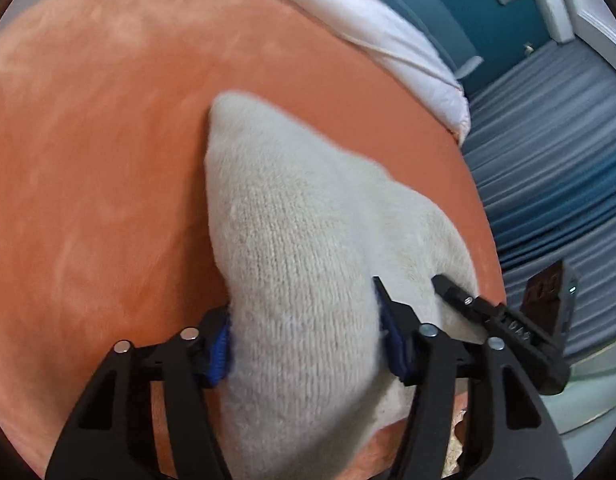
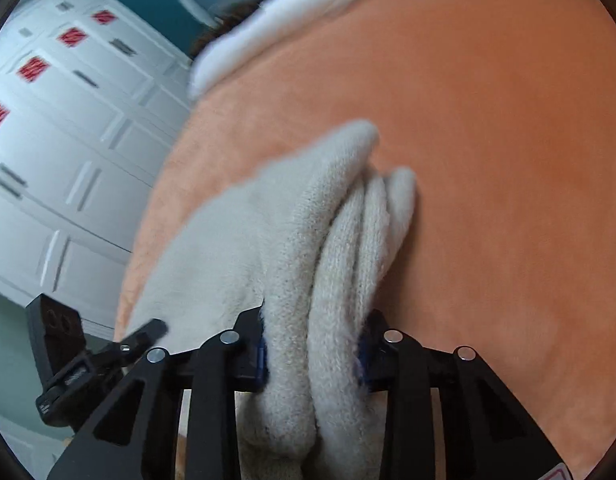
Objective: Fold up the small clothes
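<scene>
A cream knitted garment (image 1: 300,248) lies on an orange fleece blanket (image 1: 100,152). My left gripper (image 1: 306,344) is shut on its near edge, with the knit bunched between the blue pads (image 1: 220,354). The right gripper's fingertip (image 1: 454,290) shows beside it at the right. In the right wrist view the garment (image 2: 308,240) hangs in thick folds, and my right gripper (image 2: 312,354) is shut on that folded bundle. The left gripper (image 2: 142,334) shows at the lower left, touching the garment's edge. The orange blanket (image 2: 488,140) spreads behind.
A white sheet (image 1: 388,40) lies along the blanket's far edge. A blue-grey striped rug (image 1: 556,168) covers the floor at the right. White drawers with red stickers (image 2: 68,120) stand at the left in the right wrist view. Teal wall behind.
</scene>
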The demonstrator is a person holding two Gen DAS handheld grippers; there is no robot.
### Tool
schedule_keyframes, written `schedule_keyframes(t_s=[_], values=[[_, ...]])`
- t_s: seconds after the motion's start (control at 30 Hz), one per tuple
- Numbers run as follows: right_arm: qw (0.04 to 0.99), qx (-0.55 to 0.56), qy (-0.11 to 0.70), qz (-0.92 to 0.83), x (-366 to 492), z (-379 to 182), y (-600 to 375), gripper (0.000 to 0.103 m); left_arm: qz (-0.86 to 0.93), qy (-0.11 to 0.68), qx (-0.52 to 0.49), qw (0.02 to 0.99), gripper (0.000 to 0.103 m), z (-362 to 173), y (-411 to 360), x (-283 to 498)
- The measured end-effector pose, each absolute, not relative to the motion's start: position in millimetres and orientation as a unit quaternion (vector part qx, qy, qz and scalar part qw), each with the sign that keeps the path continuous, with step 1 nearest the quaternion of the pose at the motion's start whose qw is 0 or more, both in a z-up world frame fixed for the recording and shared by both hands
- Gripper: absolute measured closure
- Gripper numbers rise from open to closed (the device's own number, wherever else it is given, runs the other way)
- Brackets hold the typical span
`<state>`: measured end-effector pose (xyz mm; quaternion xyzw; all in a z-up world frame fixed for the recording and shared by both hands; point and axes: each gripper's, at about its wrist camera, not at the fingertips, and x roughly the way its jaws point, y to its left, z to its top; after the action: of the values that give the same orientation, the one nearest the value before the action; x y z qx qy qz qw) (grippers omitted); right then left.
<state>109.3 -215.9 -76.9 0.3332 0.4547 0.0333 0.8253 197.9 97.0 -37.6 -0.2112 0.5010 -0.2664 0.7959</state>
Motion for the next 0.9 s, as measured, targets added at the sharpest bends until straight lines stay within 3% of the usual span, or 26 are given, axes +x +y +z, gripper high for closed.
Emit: schedule_keyframes(t_s=[0.1, 0.17, 0.3, 0.33, 0.53, 0.7, 0.9], values=[[0.854, 0.318, 0.41, 0.037, 106.5, -38.6, -224.3, 0.073, -0.289, 0.464, -0.204, 0.812, 0.047, -12.0, 91.8, 199.0], [0.86, 0.304, 0.409, 0.018, 106.2, -41.5, -232.8, 0.071, -0.297, 0.458, -0.194, 0.815, 0.045, -13.3, 82.7, 203.5], [0.799, 0.311, 0.512, -0.043, 118.4, -121.4, -253.5, 0.066, -0.239, 0.514, -0.106, 0.817, 0.041, -67.1, 54.4, 207.3], [0.801, 0.332, 0.498, -0.033, 112.6, -123.3, -258.4, 0.066, -0.241, 0.503, -0.12, 0.821, 0.04, -69.3, 58.8, 201.4], [0.861, 0.247, 0.441, -0.061, 75.4, -52.3, -237.7, 0.066, -0.197, 0.472, -0.086, 0.855, 0.039, -28.6, 73.1, 172.5], [0.824, 0.184, 0.532, -0.063, 78.3, -102.6, -207.3, 0.072, -0.163, 0.494, 0.023, 0.854, 0.037, -40.0, 44.3, 164.5], [0.848, 0.185, 0.489, -0.089, 56.3, -63.5, -207.4, 0.073, -0.145, 0.505, 0.065, 0.848, 0.037, -49.8, 39.1, 149.2]])
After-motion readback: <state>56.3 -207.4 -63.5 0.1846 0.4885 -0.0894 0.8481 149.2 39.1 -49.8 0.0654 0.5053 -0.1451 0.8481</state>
